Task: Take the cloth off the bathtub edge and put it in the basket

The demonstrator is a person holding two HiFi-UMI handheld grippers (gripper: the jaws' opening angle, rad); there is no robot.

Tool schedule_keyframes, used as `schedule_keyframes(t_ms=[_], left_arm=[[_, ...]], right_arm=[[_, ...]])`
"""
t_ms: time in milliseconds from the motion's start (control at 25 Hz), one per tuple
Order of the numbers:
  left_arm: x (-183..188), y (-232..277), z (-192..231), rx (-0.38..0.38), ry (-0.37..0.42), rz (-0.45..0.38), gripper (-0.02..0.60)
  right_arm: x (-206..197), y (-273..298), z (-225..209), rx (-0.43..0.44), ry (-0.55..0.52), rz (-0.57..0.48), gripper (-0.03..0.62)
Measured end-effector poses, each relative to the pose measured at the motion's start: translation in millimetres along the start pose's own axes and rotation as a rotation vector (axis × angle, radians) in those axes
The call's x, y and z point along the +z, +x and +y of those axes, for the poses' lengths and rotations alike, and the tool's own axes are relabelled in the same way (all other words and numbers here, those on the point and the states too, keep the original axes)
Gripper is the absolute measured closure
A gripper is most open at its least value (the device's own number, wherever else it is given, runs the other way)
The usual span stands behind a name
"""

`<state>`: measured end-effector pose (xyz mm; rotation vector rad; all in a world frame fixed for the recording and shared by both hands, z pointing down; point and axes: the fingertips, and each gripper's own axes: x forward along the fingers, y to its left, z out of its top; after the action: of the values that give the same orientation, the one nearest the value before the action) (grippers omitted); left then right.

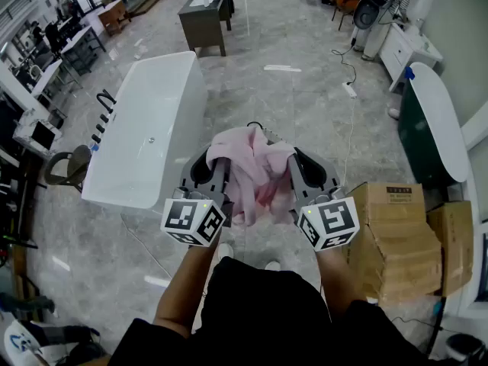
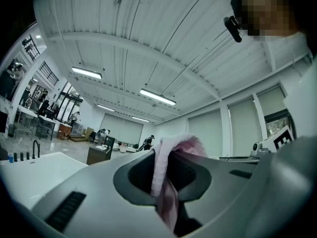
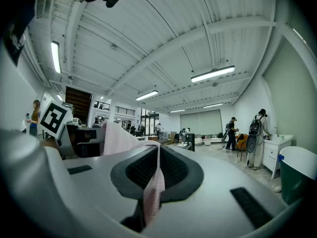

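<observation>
A pink cloth (image 1: 248, 170) hangs bunched in the air between my two grippers, clear of the white bathtub (image 1: 149, 128) on the left. My left gripper (image 1: 207, 168) is shut on one part of the cloth. In the left gripper view the cloth (image 2: 166, 182) runs down between the closed jaws. My right gripper (image 1: 309, 172) is shut on another part, and a thin fold of the cloth (image 3: 153, 182) is pinched in its jaws. Both grippers point upward, in front of the person's body. I see no basket that I can be sure of.
Stacked cardboard boxes (image 1: 396, 235) stand close on the right. A dark green tub with a white rim (image 1: 431, 128) is beyond them. A dark round seat-like object (image 1: 67, 168) sits left of the bathtub. A dark cabinet (image 1: 204, 17) stands farther off on the marble floor.
</observation>
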<state>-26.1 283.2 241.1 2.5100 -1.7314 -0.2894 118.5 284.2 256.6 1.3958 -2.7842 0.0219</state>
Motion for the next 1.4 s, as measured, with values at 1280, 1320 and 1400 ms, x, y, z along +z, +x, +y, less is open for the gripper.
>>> schedule_keyframes(t_ms=[1280, 1320, 1400], left_arm=[[29.3, 90.3, 19.9, -0.082, -0.042, -0.073, 0.522], [31.9, 96.7, 23.9, -0.085, -0.042, -0.076, 0.522], [37.5, 111.1, 30.8, -0.095, -0.043, -0.082, 0.522]], right_arm=[[53.5, 82.6, -14.2, 0.108, -0.013, -0.080, 0.557], [55.7, 89.7, -16.3, 0.104, -0.014, -0.083, 0.556], [61.1, 103.3, -24.5, 0.097, -0.011, -0.090, 0.557]])
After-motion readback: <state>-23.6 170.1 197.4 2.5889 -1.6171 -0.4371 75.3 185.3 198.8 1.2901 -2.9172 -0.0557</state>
